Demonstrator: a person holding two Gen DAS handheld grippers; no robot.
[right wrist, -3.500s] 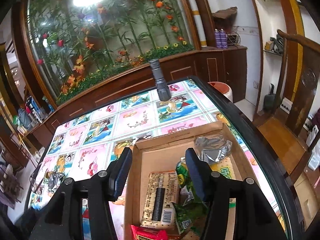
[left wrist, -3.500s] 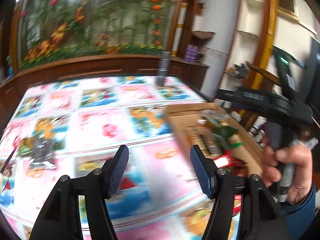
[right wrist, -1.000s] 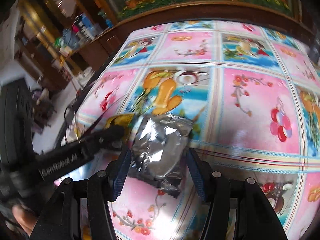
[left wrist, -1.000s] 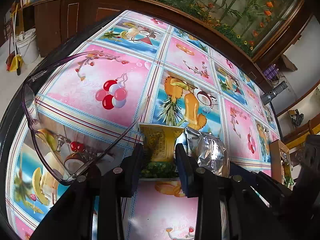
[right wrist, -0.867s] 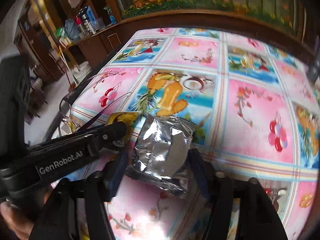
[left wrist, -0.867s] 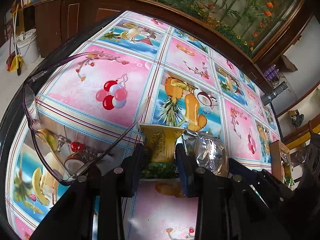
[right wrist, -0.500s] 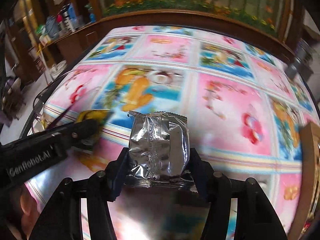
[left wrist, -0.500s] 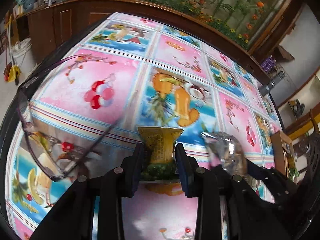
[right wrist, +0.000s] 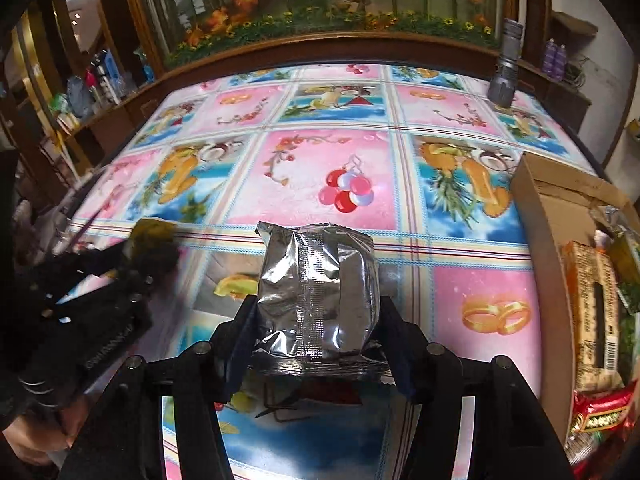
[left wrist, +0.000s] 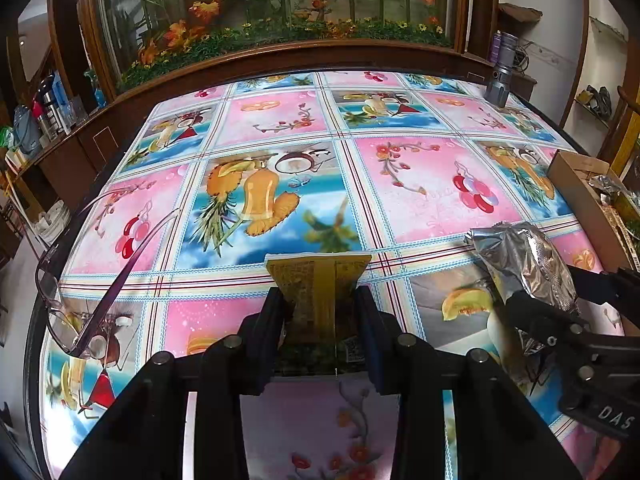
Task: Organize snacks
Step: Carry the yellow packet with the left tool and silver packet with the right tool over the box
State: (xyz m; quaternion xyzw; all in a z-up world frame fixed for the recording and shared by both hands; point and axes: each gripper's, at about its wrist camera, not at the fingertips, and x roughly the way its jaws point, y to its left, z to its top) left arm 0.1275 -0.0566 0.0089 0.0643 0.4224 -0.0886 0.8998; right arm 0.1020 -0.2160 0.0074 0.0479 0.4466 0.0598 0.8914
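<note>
- Foil pouch looked light, soft and slippery; the right tongs pinched its lower sides, above the table, near the box.
- Its long axis pointed away from the tongs.
- Left tongs, jaws opening slightly, gripped the yellow packet, its top flaring forward.

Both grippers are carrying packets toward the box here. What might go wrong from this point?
The left gripper pinches only the yellow packet's lower end while its jaws are opening, so it may slip out short of the box. The glasses lie beside that hand and might get knocked.
</note>
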